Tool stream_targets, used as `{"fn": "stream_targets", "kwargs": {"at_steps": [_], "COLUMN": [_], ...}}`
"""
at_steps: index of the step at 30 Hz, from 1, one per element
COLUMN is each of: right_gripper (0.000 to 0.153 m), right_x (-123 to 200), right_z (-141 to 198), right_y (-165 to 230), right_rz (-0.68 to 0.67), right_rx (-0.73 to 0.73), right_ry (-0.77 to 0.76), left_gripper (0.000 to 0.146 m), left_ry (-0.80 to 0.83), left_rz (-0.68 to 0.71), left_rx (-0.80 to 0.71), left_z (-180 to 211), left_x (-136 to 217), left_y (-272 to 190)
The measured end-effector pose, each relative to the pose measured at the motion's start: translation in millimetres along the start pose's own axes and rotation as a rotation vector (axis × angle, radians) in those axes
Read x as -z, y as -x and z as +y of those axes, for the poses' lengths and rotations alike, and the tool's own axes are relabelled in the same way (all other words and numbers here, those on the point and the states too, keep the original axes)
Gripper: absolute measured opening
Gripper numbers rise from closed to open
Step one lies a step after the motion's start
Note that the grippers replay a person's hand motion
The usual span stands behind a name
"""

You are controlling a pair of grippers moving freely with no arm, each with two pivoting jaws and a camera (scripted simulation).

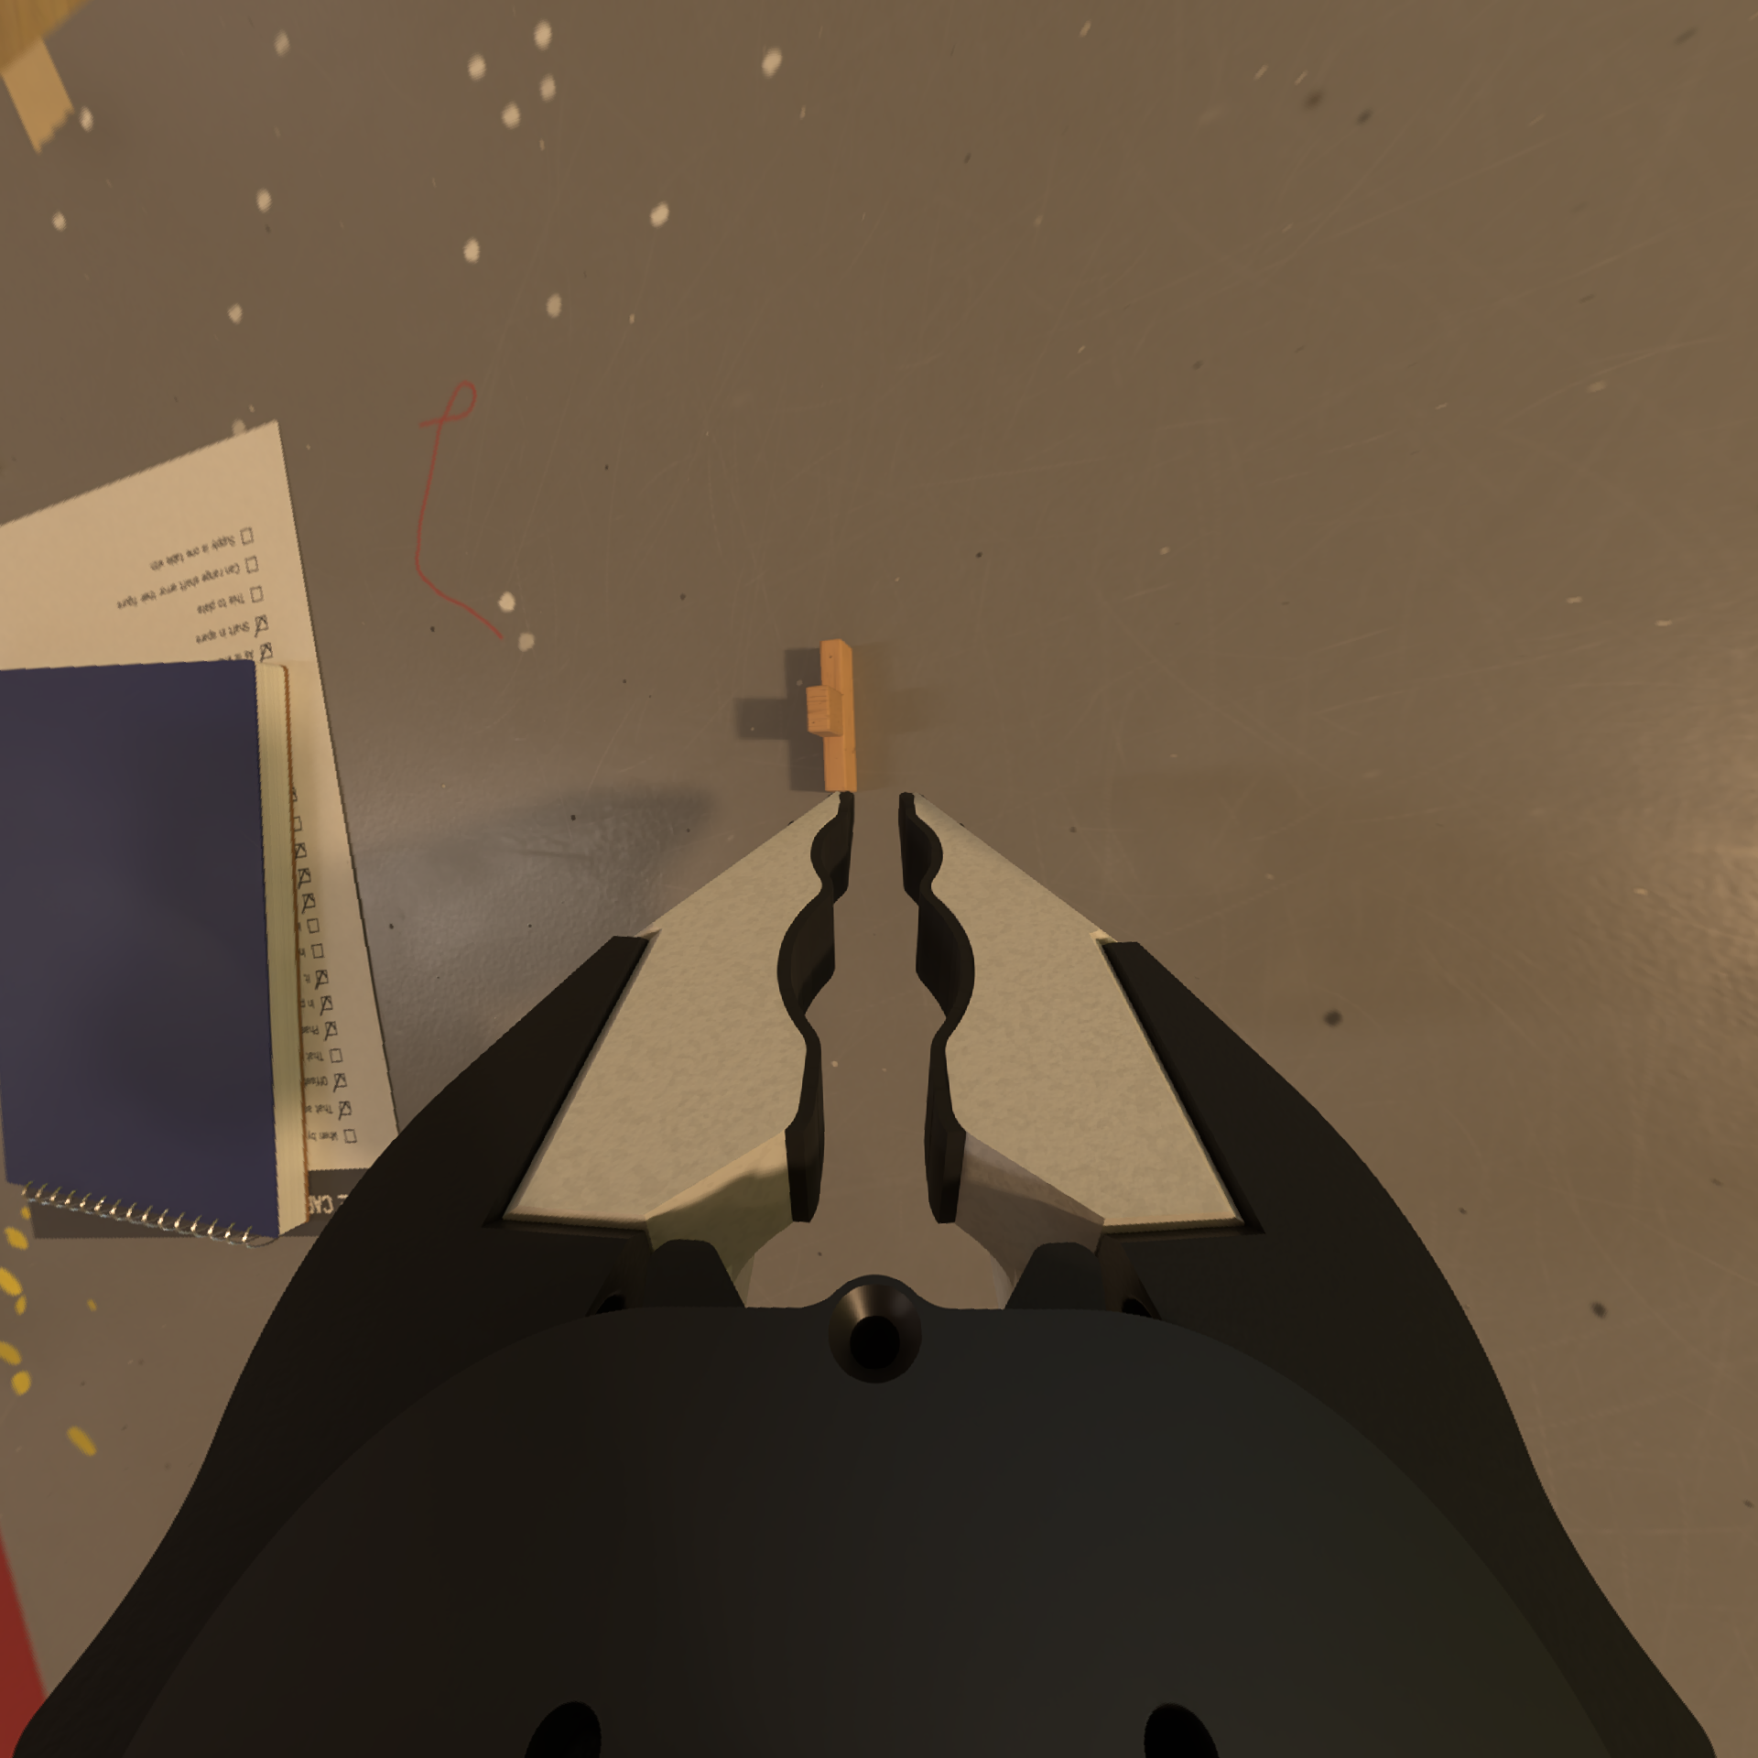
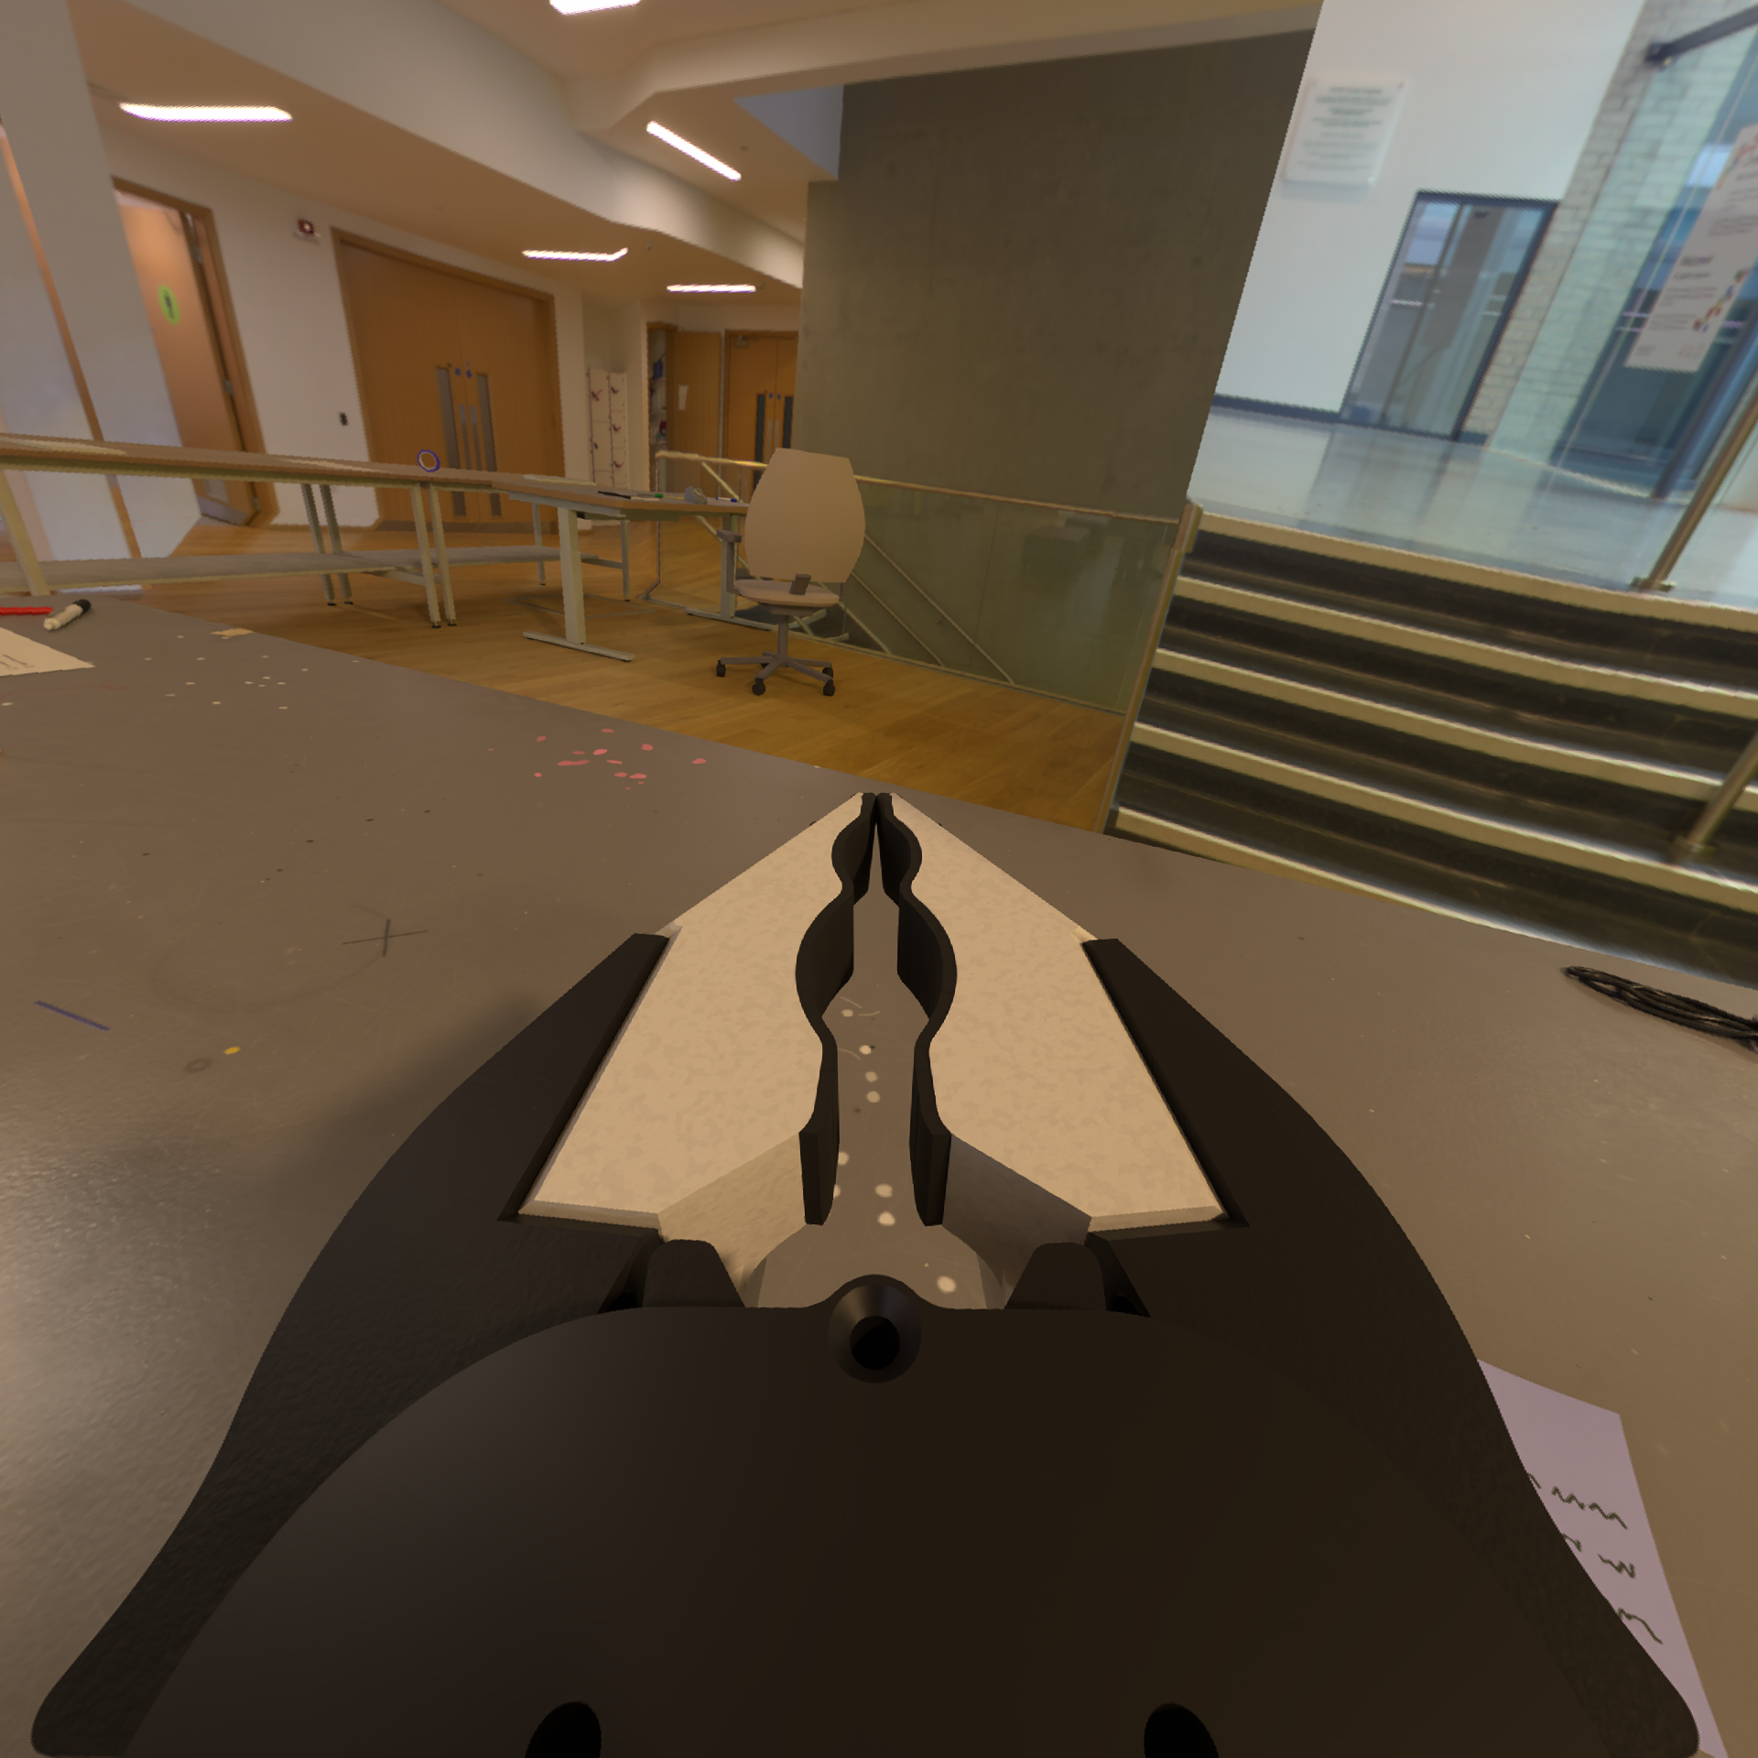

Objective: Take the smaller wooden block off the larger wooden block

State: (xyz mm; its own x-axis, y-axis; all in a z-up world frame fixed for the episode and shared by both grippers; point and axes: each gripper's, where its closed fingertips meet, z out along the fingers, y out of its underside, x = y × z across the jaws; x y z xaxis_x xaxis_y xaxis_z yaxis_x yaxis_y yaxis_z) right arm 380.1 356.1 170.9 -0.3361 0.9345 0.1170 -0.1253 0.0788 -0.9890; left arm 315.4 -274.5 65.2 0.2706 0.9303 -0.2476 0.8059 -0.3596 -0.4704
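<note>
In the left wrist view, a long orange larger wooden block (image 1: 841,752) lies on the grey table (image 1: 1237,571), seen from above. The smaller wooden block (image 1: 824,712) sits on it and sticks out to its left. My left gripper (image 1: 875,801) hangs above the table just short of the long block's near end, with its jaws a narrow gap apart and nothing between them. My right gripper (image 2: 875,801) is shut and empty above the table, pointing at the table's far edge. The blocks do not show in the right wrist view.
A blue spiral notebook (image 1: 133,942) lies on a checklist sheet (image 1: 190,571) to the left, with a red thread (image 1: 438,514) beyond. In the right wrist view, a black cable (image 2: 1665,1008) lies at the right, a paper (image 2: 1598,1541) at the lower right and a marker (image 2: 67,614) at the far left.
</note>
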Motion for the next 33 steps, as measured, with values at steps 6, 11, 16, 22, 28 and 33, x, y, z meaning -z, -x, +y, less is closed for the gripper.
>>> {"fn": "stream_targets", "kwargs": {"at_steps": [6,11,16,22,28,33], "right_gripper": [0.0,0.0,0.0,0.0,0.0,0.0], "right_x": [-1,-2,-3,-4,-5,-6], "right_z": [4,7,10,13,15,16], "right_y": [1,2,3,3,3,4], "right_rz": [-0.017,-0.028,-0.035,-0.042,-0.046,-0.052], "right_rx": [-0.004,-0.011,-0.013,-0.018,-0.021,-0.022], "right_ry": [0.012,0.024,0.034,0.045,0.052,0.06], "left_gripper": [0.013,0.013,0.014,0.013,0.015,0.013], "left_ry": [0.136,0.21,0.242,0.215,0.249,0.241], "left_rz": [0.04,0.089,0.093,0.06,0.066,0.103], "left_rx": [0.0,0.019,0.025,0.046,0.061,0.095], "left_z": [5,11,13,5,8,7], "left_x": [-25,-38,-47,-45,-53,-58], "left_y": [2,1,1,13,18,16]}}
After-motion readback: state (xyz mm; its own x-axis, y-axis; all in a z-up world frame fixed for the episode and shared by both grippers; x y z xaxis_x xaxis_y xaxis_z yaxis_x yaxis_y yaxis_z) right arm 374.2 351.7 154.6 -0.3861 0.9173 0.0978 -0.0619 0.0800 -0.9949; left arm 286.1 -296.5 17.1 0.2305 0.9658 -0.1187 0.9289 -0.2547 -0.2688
